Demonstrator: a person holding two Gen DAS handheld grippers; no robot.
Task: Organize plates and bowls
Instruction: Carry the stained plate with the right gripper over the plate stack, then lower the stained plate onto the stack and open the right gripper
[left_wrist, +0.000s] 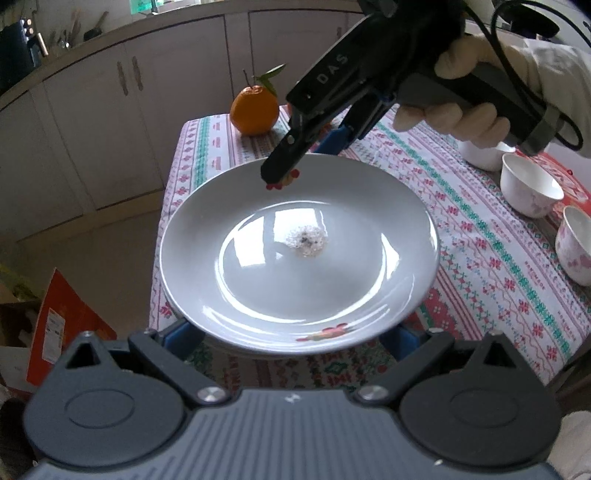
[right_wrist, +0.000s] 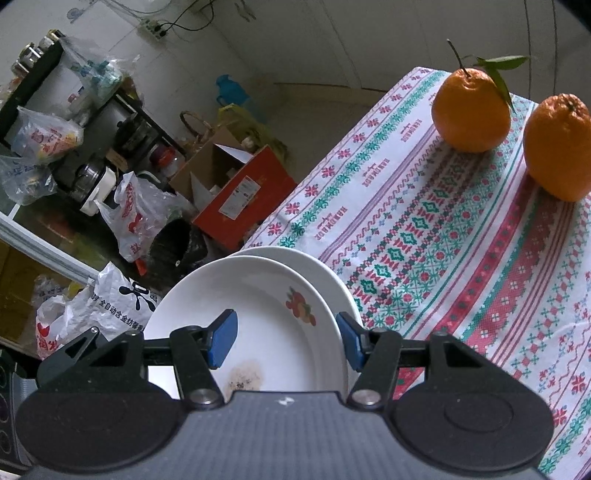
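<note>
A: Where's the top plate (left_wrist: 299, 258)?

B: On a second plate (right_wrist: 332, 280) at the desk (left_wrist: 480, 236) corner, directly ahead of the left claw (left_wrist: 291, 332), whose blue fingers (left_wrist: 181, 334) straddle its near rim, spread wide.

A: And the right claw (right_wrist: 286, 341)?

B: At the far rim, reaching back toward the left, released; one pad is over the plate, the other outside the rim. Whether it touches, I can't quite tell.

A: The bowls (left_wrist: 530, 190)?

B: Off to the right, nearer the right hand (left_wrist: 454, 118).
</note>
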